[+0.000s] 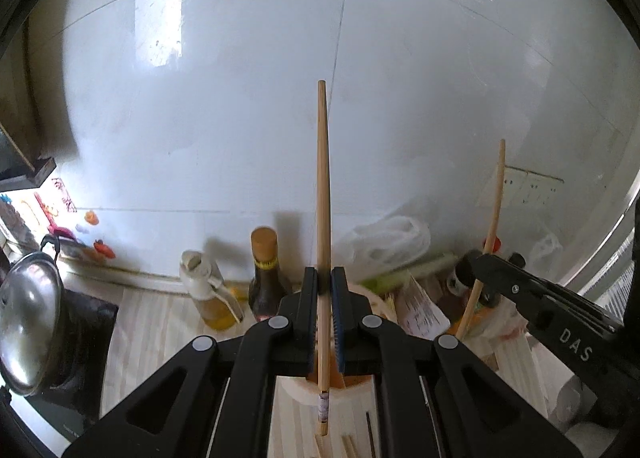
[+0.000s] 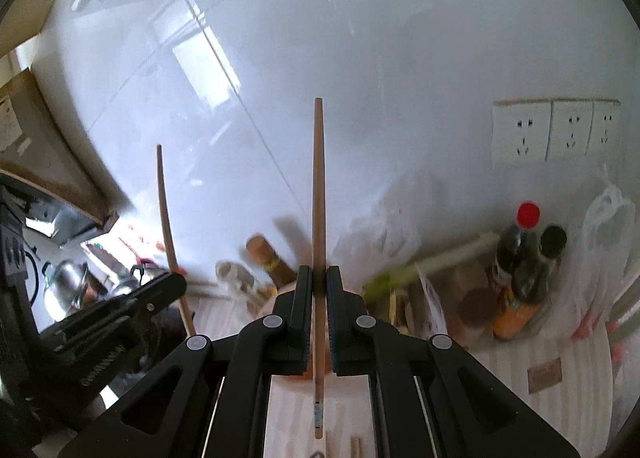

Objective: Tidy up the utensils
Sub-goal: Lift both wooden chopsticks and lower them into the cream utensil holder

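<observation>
The left wrist view looks forward along the fingers of the left hand-held gripper (image 1: 325,278), tilted downward over the counter (image 1: 152,322) toward the white tiled wall (image 1: 240,97), with the brown-capped bottle (image 1: 265,274) close ahead, just left of centre. The right wrist view looks along the right hand-held gripper (image 2: 319,278) at the same wall (image 2: 360,57) from a spot to the right of that bottle (image 2: 266,258), which here also sits left of centre. Both views share the bottle, the wall behind it, the plastic bag (image 1: 390,238) to the bottle's right (image 2: 384,234), and each other's gripper at the frame edge.
</observation>
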A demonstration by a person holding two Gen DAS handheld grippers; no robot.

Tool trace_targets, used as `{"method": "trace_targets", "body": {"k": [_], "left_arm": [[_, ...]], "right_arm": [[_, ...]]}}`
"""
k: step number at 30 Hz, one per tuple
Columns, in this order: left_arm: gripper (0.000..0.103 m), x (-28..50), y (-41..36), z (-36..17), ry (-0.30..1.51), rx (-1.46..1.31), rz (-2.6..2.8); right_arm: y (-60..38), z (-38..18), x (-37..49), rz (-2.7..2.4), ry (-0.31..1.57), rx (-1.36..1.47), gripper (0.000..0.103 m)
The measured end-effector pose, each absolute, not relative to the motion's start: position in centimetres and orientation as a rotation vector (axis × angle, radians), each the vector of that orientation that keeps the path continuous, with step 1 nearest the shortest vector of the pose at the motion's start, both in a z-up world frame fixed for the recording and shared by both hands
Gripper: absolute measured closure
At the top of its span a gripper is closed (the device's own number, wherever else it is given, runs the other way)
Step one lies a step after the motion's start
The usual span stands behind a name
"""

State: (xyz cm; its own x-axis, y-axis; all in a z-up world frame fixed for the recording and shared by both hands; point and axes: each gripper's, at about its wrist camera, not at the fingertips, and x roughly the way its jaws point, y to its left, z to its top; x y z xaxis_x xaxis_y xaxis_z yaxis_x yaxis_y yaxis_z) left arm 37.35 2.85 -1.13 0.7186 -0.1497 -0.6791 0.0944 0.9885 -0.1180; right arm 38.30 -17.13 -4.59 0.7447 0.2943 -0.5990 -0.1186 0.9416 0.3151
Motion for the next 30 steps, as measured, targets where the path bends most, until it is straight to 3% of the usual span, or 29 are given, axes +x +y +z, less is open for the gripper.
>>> {"method": "trace_targets", "body": {"k": [18, 30], "left_arm": [[0.099, 42.0, 4.0, -6.8, 0.688, -0.155, -0.162], [0.099, 39.6, 3.5, -8.4, 0.721, -0.129, -0.217]], "right_arm": [[-16.9, -10.3, 40.7, 0.17, 0.51, 0.332, 0.096], [-15.9, -11.7, 37.4, 0.21, 0.482, 0.289, 0.096]]}}
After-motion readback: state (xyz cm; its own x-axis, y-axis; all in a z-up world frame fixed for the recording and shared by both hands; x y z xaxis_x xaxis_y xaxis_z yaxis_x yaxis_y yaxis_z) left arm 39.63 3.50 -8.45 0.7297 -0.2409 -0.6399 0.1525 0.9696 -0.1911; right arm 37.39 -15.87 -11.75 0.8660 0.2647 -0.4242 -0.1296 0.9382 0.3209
